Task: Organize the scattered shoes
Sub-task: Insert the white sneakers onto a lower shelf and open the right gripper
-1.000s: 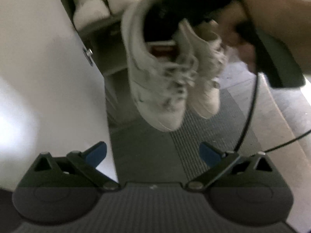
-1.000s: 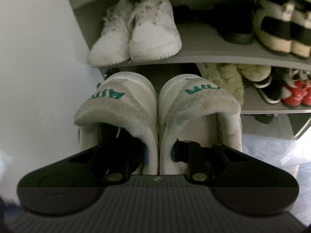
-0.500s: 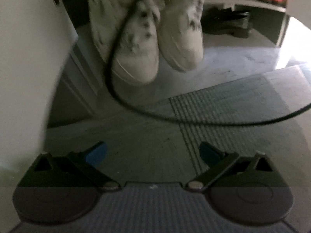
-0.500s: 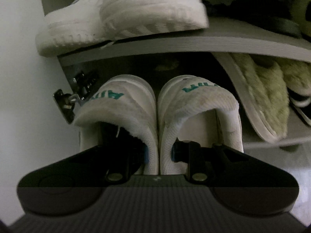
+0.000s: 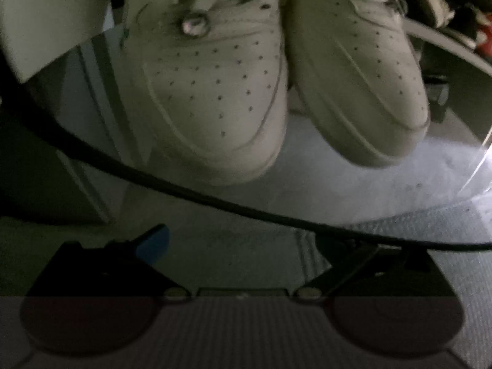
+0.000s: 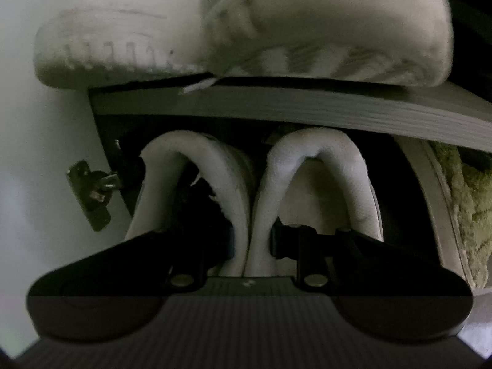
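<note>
Landmark: take the grey shelf board (image 6: 276, 104) in your right wrist view as your reference; everything below is placed against it.

Left of the board: a dark hinge (image 6: 92, 193) sits on the pale cabinet wall (image 6: 37, 153), just below the board's left end.

Above the board: two white sneakers (image 6: 323, 30) rest on it, toes overhanging its front edge. That tier looks full, which is likely why you are aiming under it.

Under the board: your held pair of white shoes (image 6: 252, 184), two of them, heels toward you, is entering the dark slot just beneath the board.

Right gripper (image 6: 252, 243): your fingers are clamped on the two inner heel walls pressed together, one finger inside each shoe. That grip lets you carry both as one unit and keeps them paired.

Right of the pair: one fuzzy olive slipper (image 6: 461, 209) stands tilted under the board, close beside your right shoe; it may get nudged.

Left gripper (image 5: 243, 246): your fingers stand apart with nothing between them. It hangs below the shoes, facing their two perforated toes from the front.

Cable (image 5: 215, 196): one black cable crosses the left wrist view below those toes.
</note>
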{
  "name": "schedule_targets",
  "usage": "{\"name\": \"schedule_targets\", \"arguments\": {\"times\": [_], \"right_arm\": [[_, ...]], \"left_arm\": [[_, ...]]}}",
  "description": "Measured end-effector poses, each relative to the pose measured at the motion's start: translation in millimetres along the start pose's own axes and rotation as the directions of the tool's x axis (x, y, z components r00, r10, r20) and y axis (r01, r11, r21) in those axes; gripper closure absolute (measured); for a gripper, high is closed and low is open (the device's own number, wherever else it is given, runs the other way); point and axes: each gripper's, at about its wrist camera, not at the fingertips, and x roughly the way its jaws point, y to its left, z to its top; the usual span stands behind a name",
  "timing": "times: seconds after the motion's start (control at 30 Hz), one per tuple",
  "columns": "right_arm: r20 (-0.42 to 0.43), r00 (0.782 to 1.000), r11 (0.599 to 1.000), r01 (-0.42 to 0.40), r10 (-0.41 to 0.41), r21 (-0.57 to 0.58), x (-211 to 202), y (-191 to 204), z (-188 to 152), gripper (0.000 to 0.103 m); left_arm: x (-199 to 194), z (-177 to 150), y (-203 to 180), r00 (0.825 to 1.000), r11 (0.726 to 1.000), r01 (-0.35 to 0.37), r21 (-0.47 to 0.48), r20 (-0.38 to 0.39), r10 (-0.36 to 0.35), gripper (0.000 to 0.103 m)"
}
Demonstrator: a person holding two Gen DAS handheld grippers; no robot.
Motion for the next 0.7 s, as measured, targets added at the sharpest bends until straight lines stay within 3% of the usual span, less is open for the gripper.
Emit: {"name": "schedule_targets", "arguments": {"times": [0.1,0.27,0.57,0.7], "right_arm": [[-0.005,1.0,1.0,0.003,-0.003,-0.018,5.2,0.4,3.8,0.078],[0.054,0.997,0.997,0.056,-0.053,-0.047,19.3,6.6,0.1,0.076],[0.135,0.982,0.99,0.139,-0.132,-0.04,38.1,16.6,-3.1,0.066],[0.147,0.98,0.99,0.137,-0.131,-0.034,36.3,18.0,-4.6,0.054]], "left_arm": [[-2.5,1.9,-5.0,0.999,0.999,-0.001,0.047,0.045,-0.001,0.0],[-17.2,6.6,-9.4,0.992,0.999,-0.017,0.038,0.125,0.012,0.001],[-48.9,10.8,2.5,0.983,0.994,0.042,-0.102,0.184,-0.022,0.0],[-51.7,5.7,4.9,0.982,0.989,0.068,-0.131,0.186,-0.043,0.001]]}}
